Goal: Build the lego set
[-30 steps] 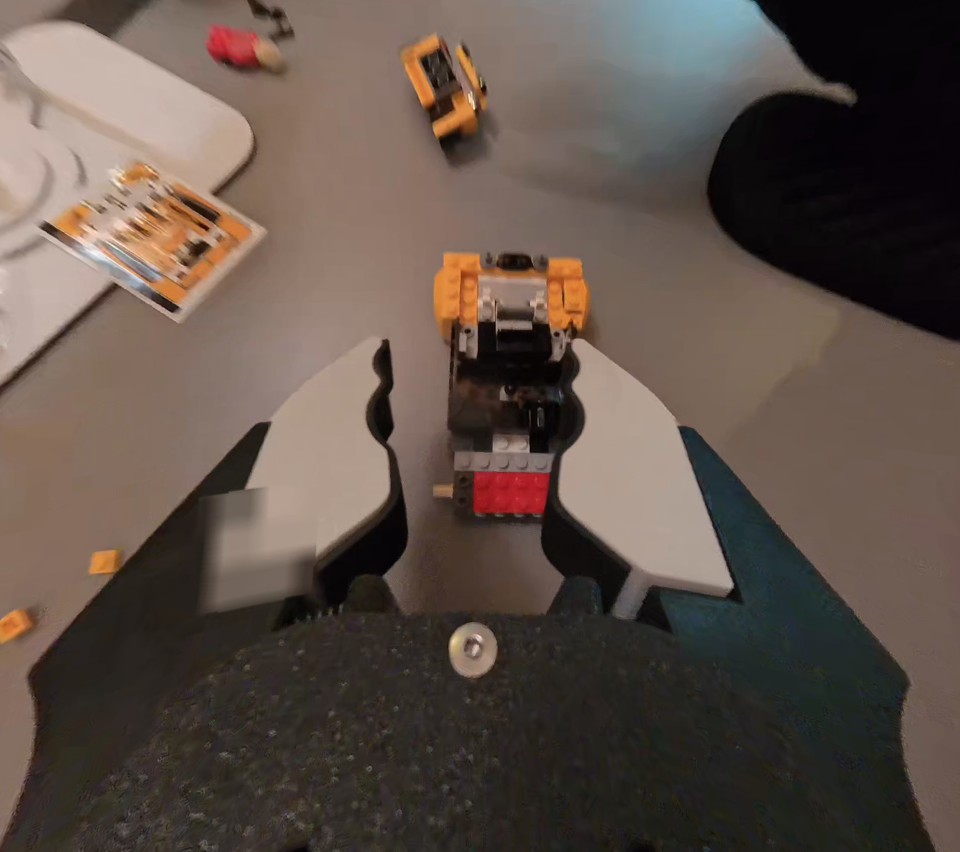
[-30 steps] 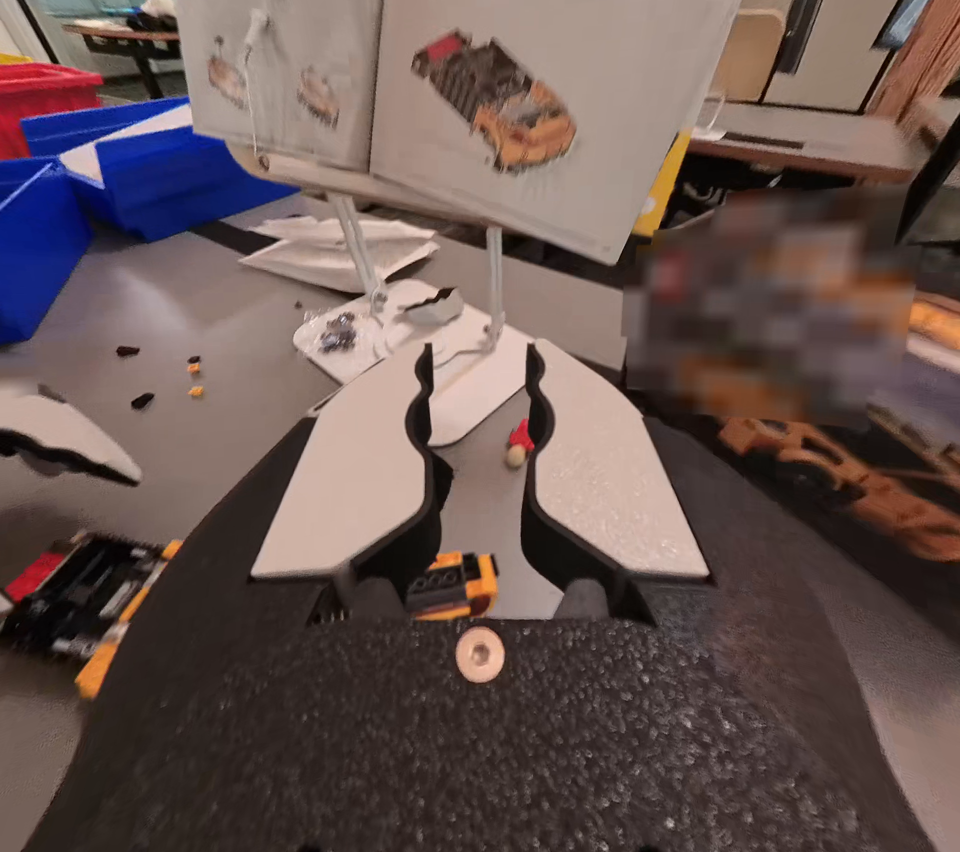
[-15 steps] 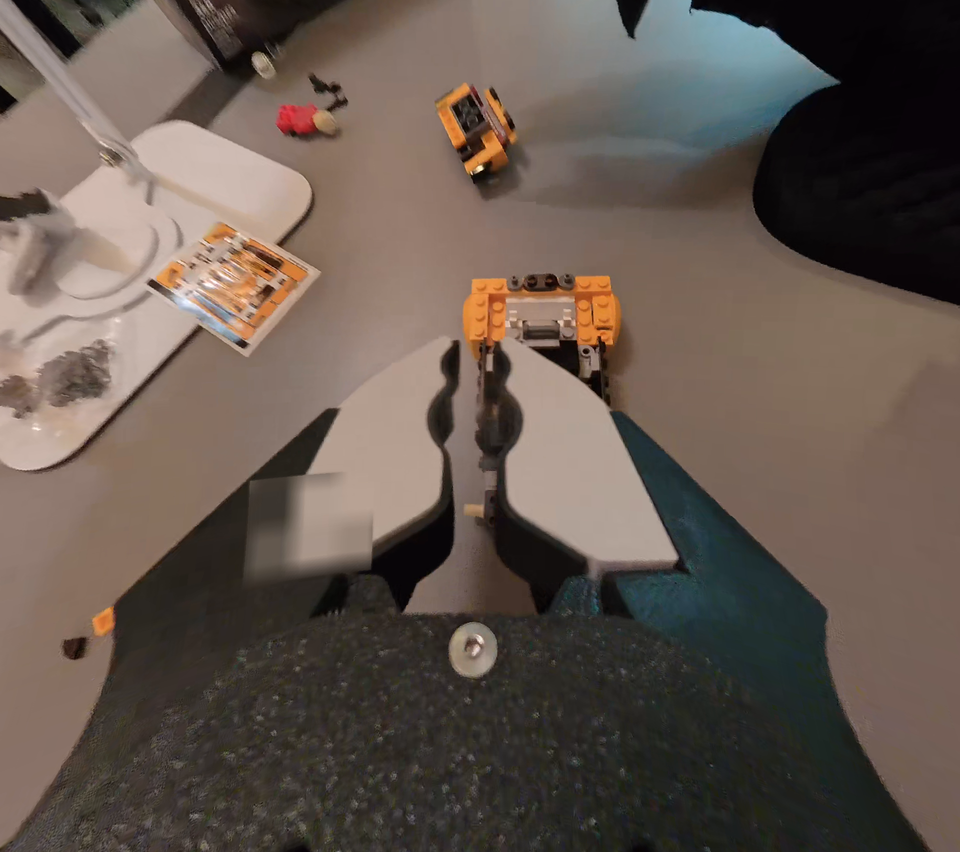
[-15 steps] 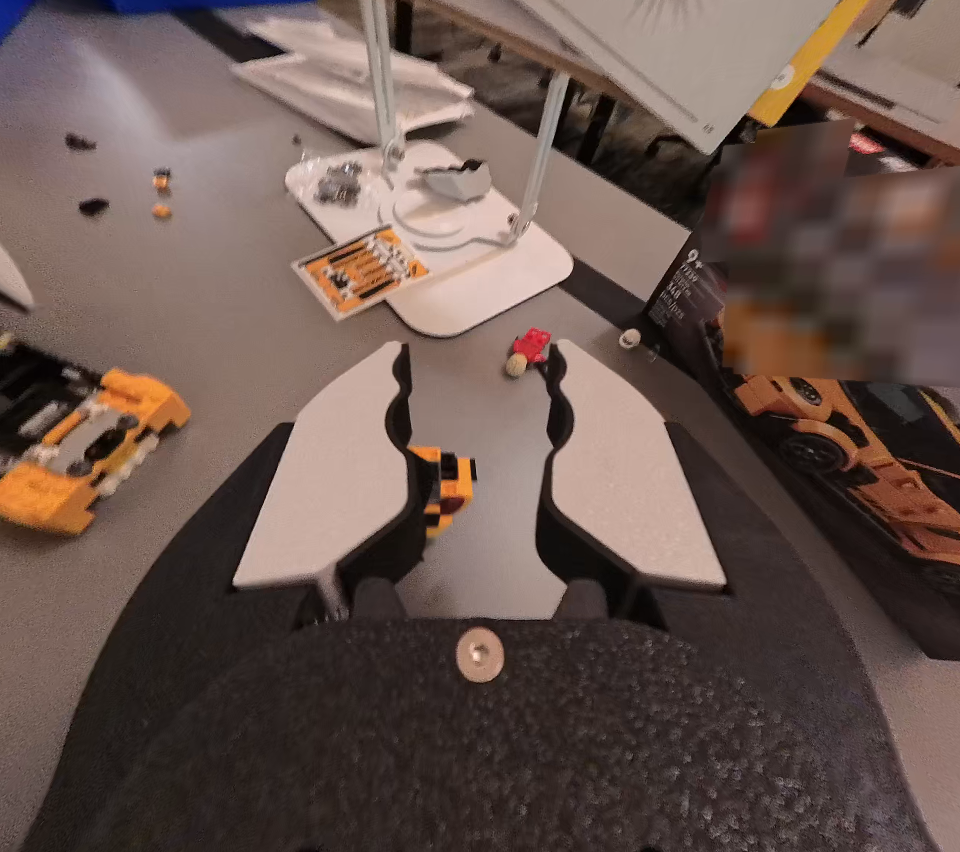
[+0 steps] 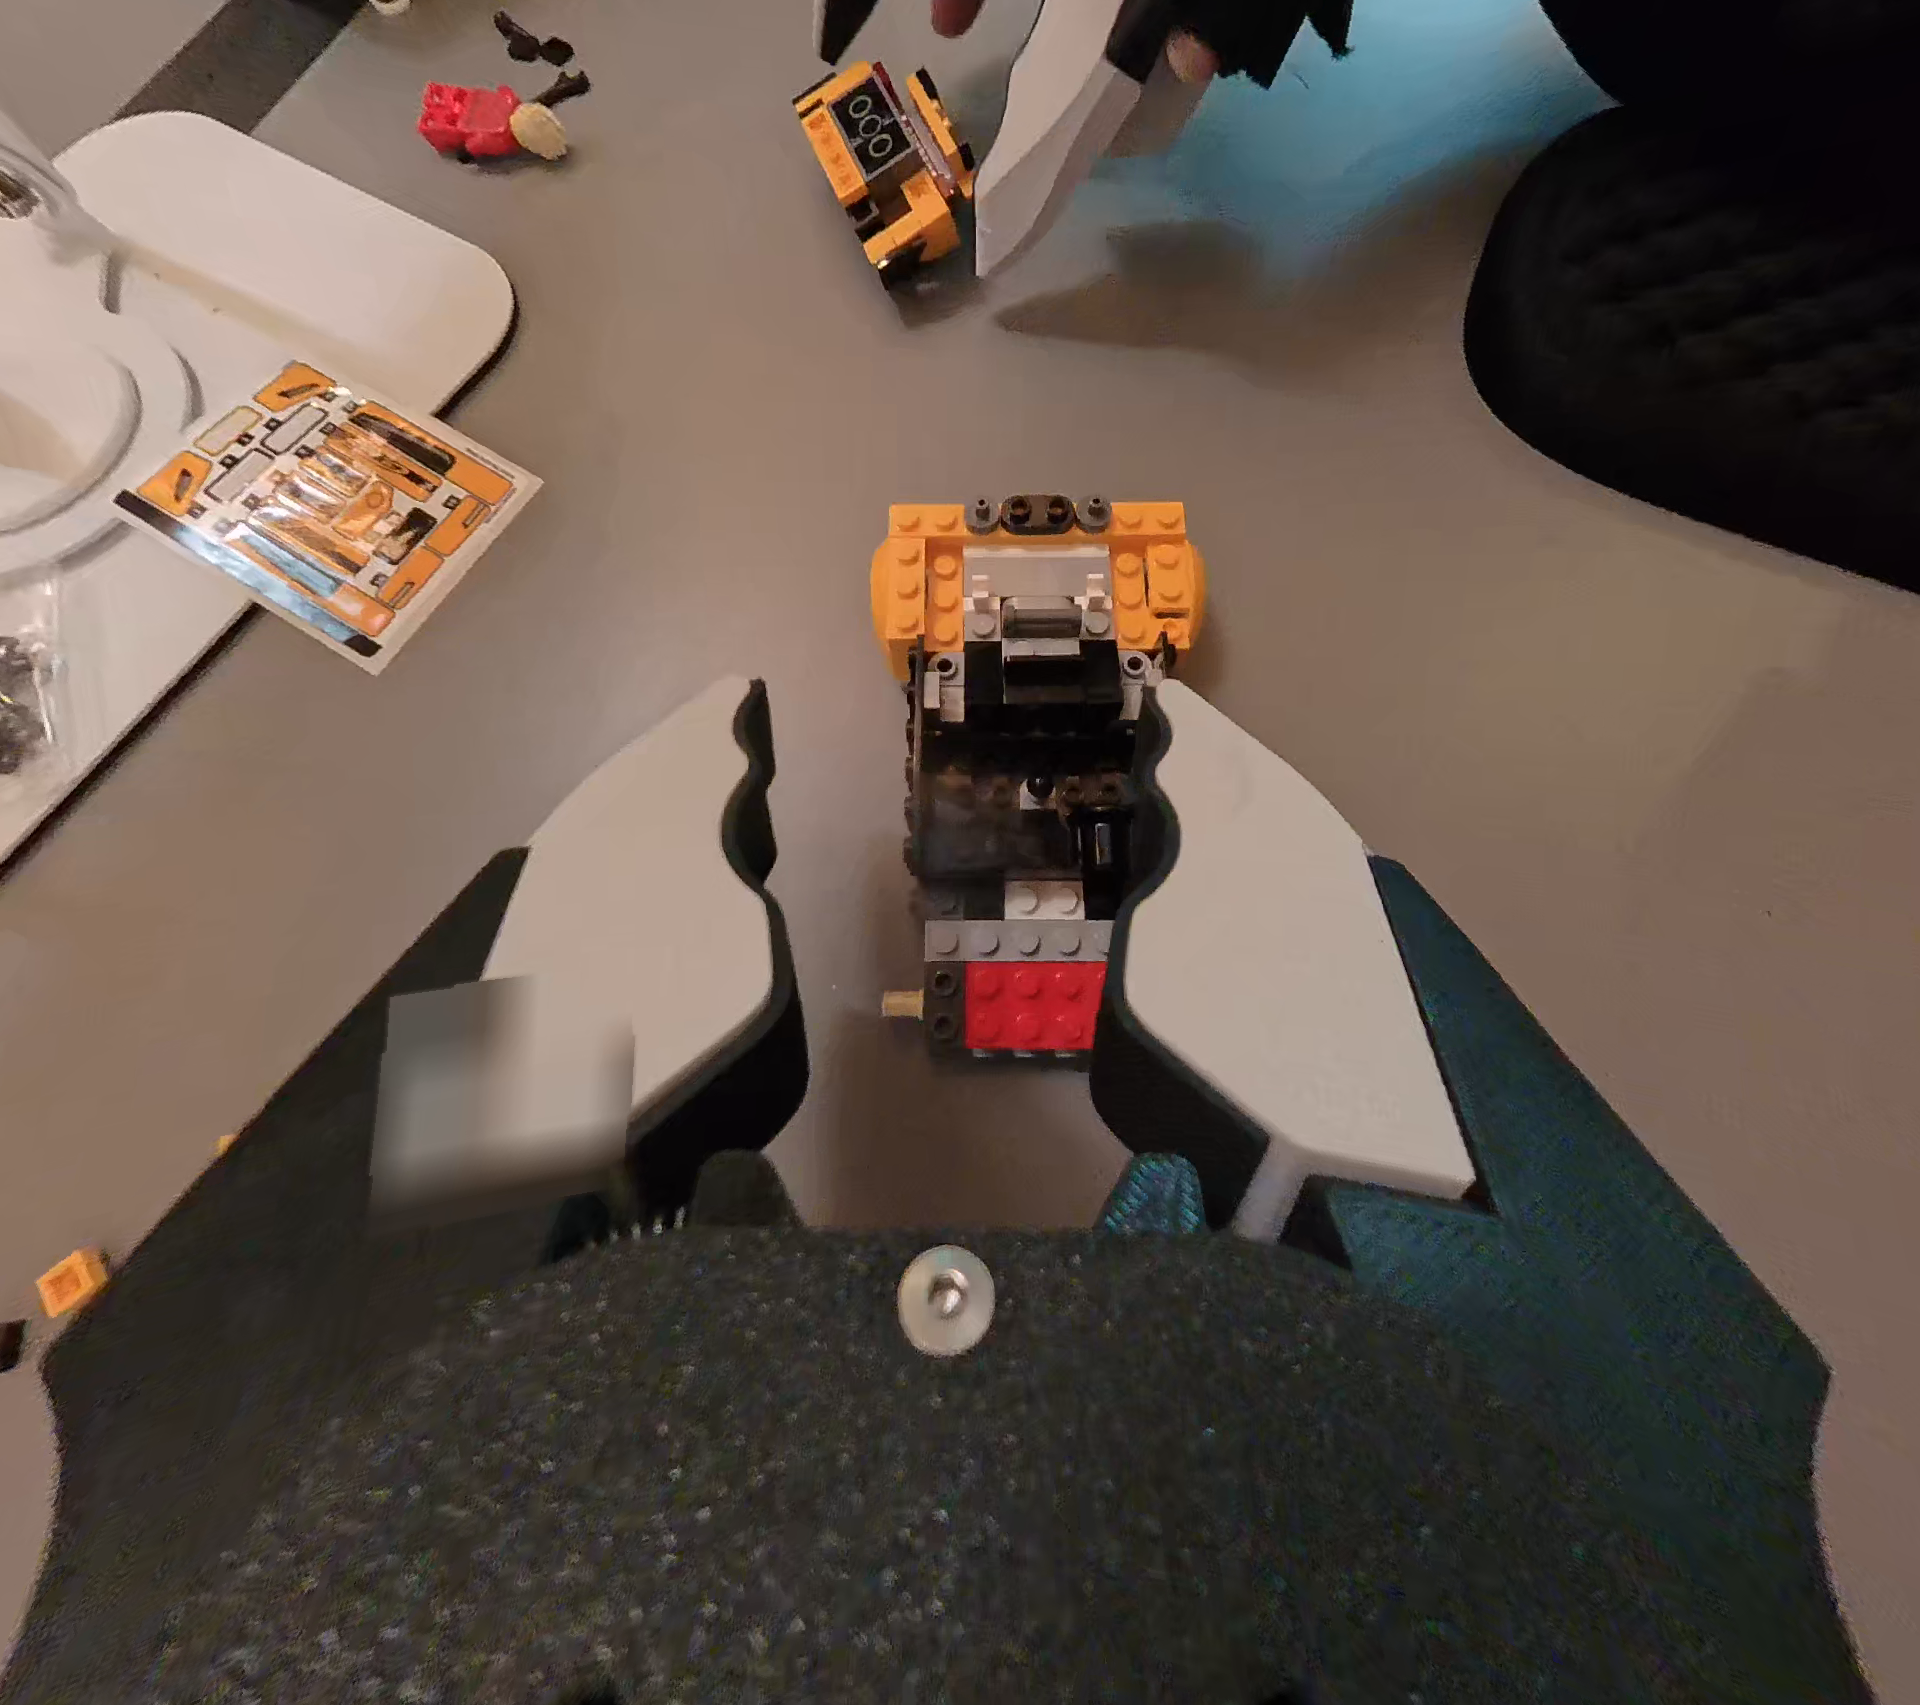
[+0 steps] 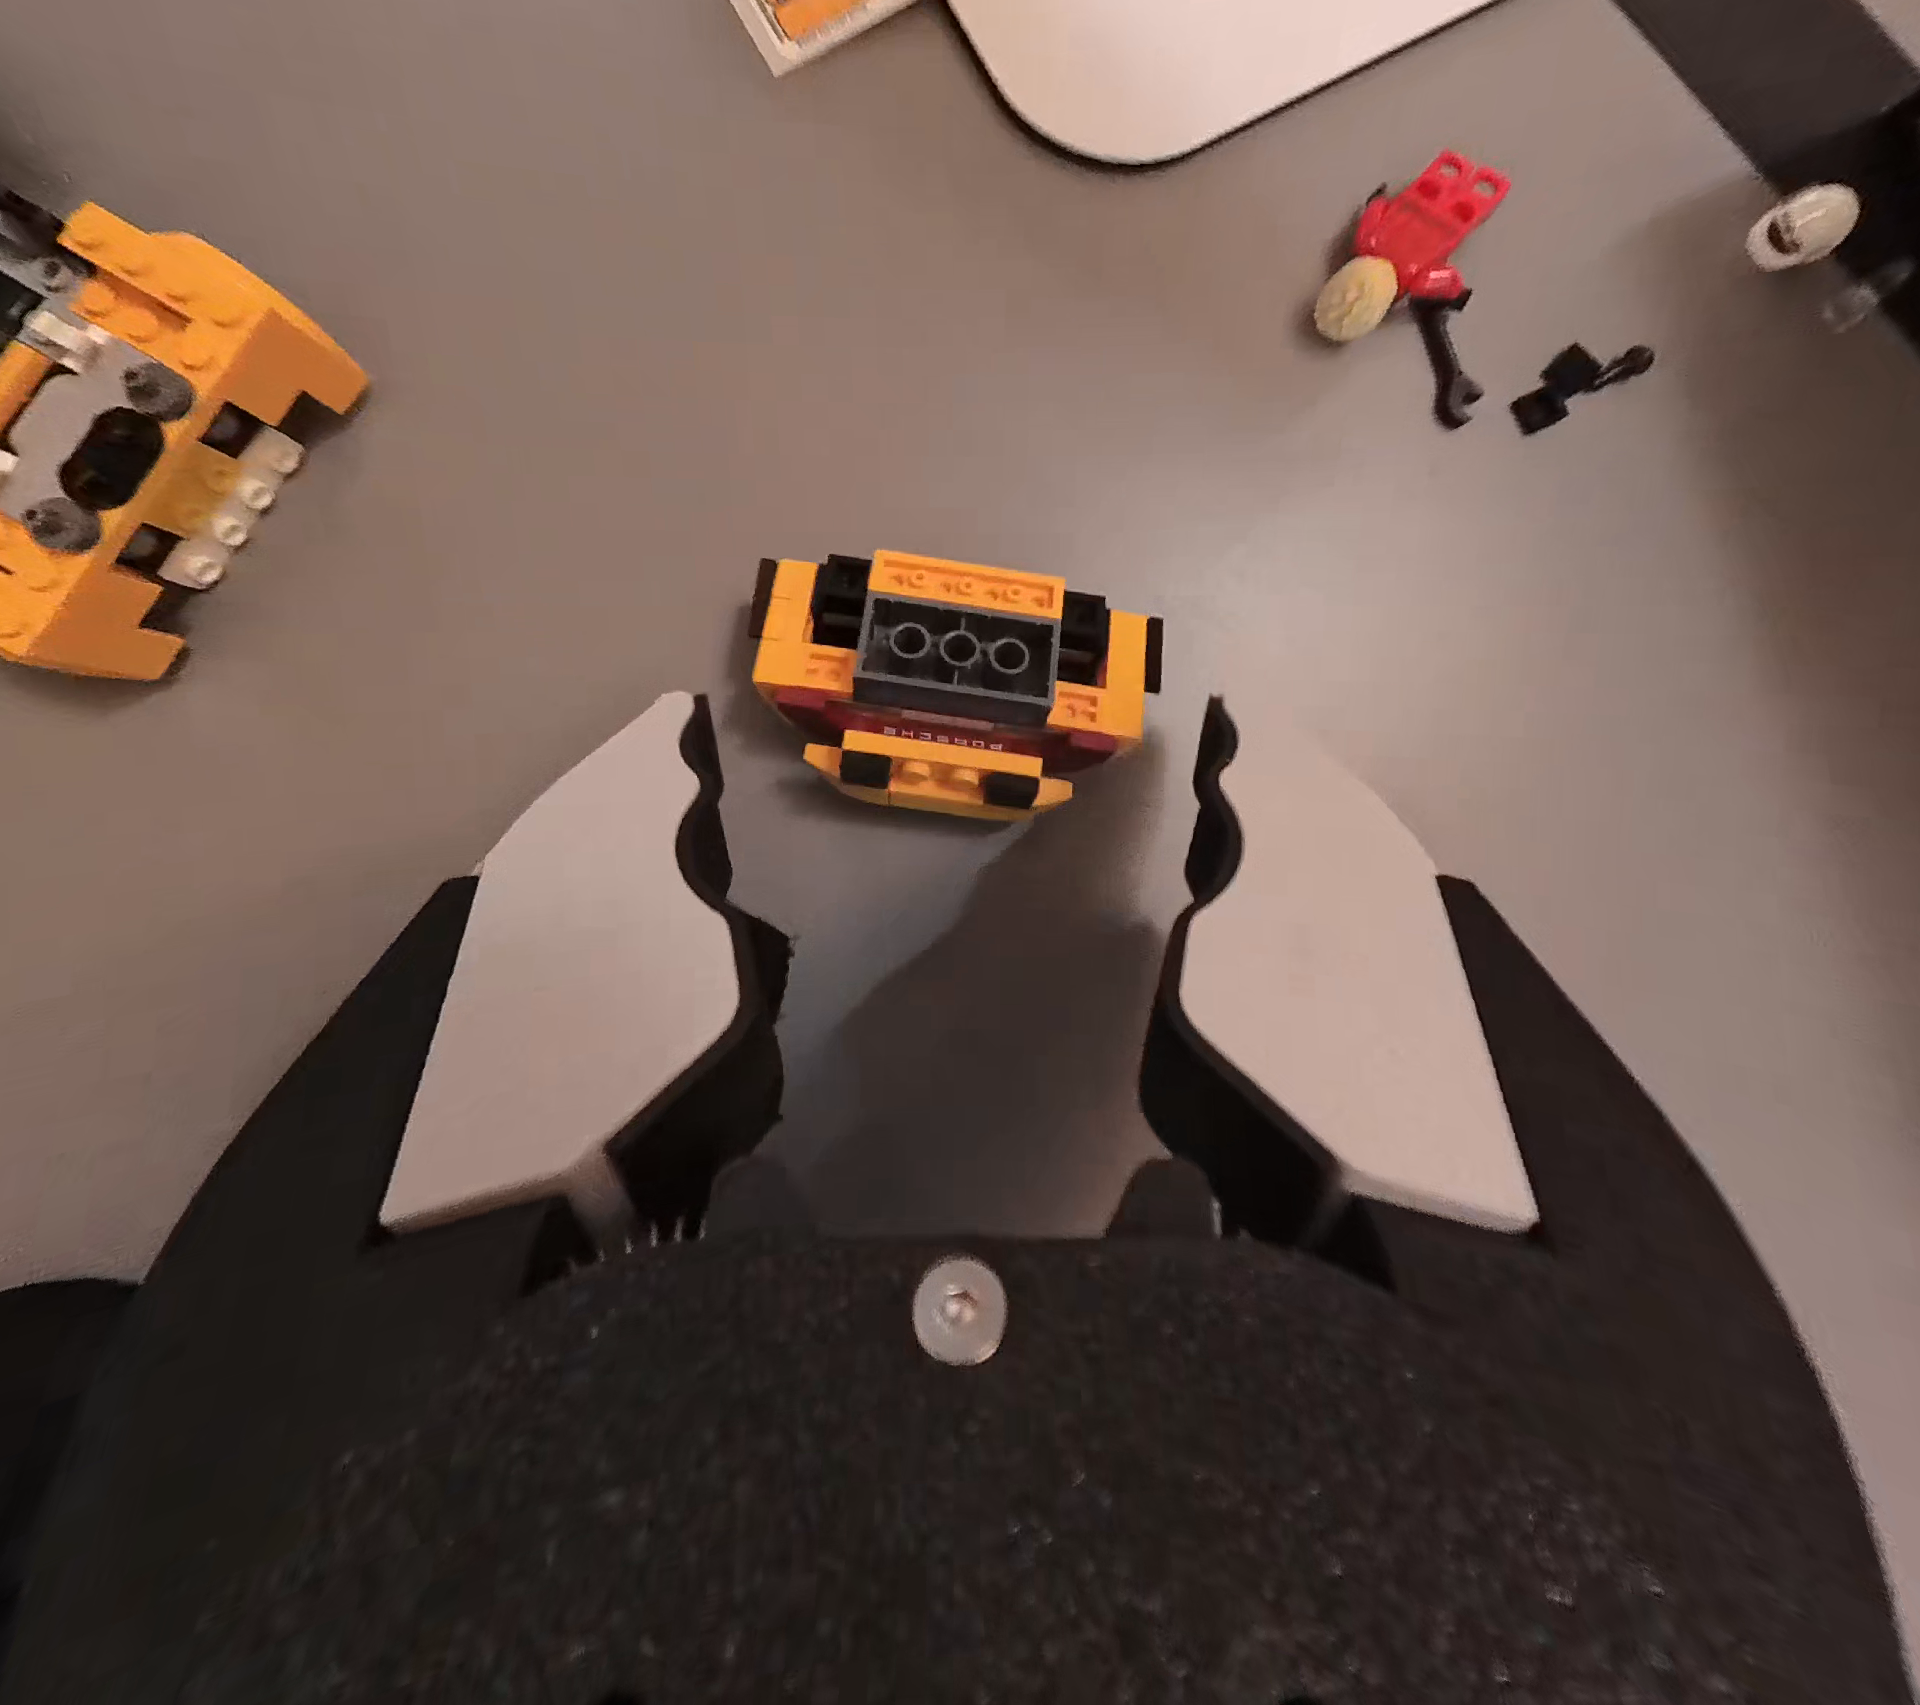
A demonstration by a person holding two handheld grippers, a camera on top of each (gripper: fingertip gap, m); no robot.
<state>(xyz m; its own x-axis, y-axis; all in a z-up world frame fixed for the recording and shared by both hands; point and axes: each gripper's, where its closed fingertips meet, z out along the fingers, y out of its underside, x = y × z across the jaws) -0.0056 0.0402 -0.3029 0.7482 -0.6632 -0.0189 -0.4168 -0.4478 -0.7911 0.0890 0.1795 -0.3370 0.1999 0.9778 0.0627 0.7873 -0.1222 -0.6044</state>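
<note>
left gripper [image 5: 954,699]: spread wide | car chassis [image 5: 1023,782] lies frame centre between its fingers (right finger touching) | right gripper [image 6: 954,705]: spread wide | orange sub-assembly [image 6: 951,684] just beyond fingertips, centre

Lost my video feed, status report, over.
Both grippers open: left gripper straddling the car chassis, right gripper just short of the small orange sub-assembly. Nothing gripped. Grey table between them bare, no obstruction.
</note>
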